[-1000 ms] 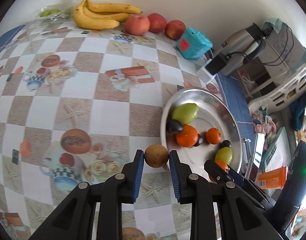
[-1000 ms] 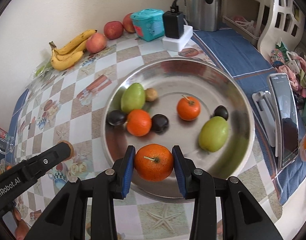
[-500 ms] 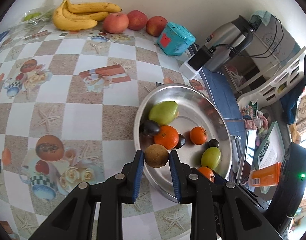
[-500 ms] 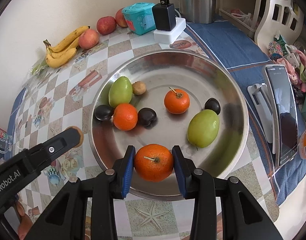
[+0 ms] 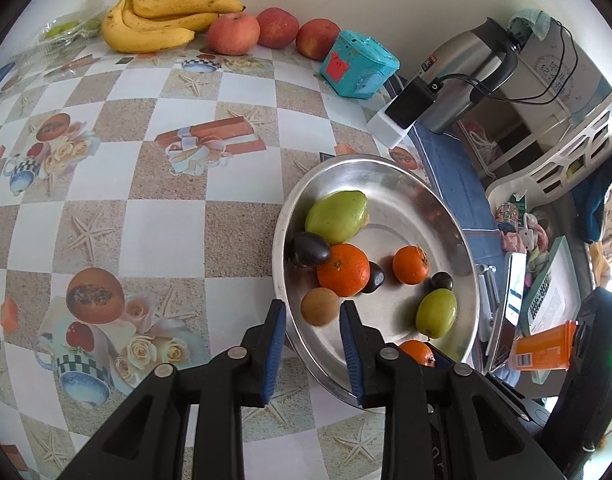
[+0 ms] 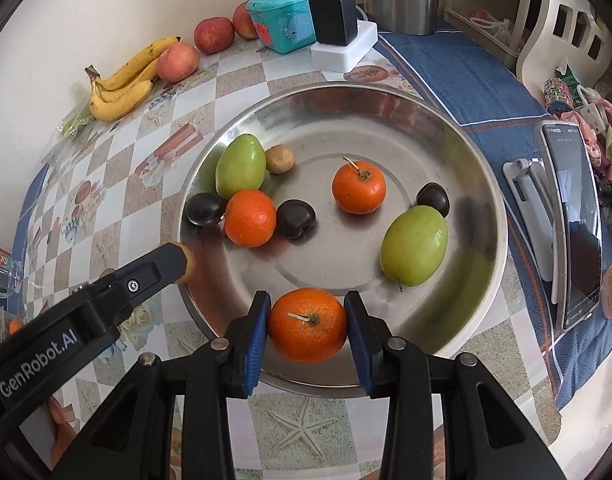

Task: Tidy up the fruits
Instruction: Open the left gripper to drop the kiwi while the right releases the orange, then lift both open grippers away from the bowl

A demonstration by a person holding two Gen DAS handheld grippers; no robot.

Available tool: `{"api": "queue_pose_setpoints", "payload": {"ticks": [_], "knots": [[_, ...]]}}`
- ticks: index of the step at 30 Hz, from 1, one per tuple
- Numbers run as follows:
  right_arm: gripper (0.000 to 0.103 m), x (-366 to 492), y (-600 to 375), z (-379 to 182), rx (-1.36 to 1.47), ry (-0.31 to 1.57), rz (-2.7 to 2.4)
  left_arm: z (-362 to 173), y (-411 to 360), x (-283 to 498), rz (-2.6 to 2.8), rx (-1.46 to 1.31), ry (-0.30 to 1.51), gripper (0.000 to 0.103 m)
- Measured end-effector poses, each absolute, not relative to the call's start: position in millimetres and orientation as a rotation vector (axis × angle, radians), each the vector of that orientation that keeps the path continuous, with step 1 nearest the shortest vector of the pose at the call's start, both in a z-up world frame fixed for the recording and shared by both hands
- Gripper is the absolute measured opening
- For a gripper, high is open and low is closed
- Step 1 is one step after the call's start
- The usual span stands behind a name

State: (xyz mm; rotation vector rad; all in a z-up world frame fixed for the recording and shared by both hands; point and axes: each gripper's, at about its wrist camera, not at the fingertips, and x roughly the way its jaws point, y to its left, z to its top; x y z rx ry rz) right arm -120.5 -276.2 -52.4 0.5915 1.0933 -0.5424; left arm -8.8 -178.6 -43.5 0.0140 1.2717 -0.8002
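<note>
Left gripper [image 5: 312, 318]: fingers spread wider than the brown fruit [image 5: 320, 306] between them, a gap on each side; it sits at lower centre of the left view, over the near rim of the tray [image 5: 279, 216].
Brown fruit: small, round, dull-skinned. Whether it already rests on the tray floor or is just dropping, I cannot tell.
Right gripper [image 6: 308, 326]: pinching an orange [image 6: 308, 325], both blue pads against its sides, stem towards the camera; lower centre of the right view, over the near tray edge.
Tray contents: in the right view, a green fruit [image 6: 240, 167] with a small brown one [image 6: 279, 159] beside it at centre left, an orange and two dark plums just below them, another orange [image 6: 358, 187] at centre, and a green fruit [image 6: 414, 245] with a plum at centre right.
Outside the tray: bananas [image 5: 165, 24] and apples [image 5: 233, 33] along the wall, upper left of the left view.
Handling, orange: probably firm but springy, light, its pebbled skin gripping well; hold across the widest part, as now, without crushing.
Handling, brown fruit: likely light and hard, and apt to roll on slick steel.
Risk: released fruit may roll into its neighbours, so let go low.
</note>
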Motion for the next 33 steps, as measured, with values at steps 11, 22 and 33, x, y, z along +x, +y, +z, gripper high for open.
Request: {"api": "queue_pose_setpoints", "payload": {"ticks": [11,22,33], "knots": [[0.044,-122,-279,-52,0.612,1.078,-0.560,-41,-169,-3,-0.762,0.009,1.272,0.050],[0.044,-118,-275,-50,0.609,1.071,-0.556,-54,-141,18,-0.465,0.159,1.278,0.067],[0.067,-103,-263,-49,0.569,1.077,-0.540,-57,-104,41,-0.234,0.312,1.198,0.101]]}}
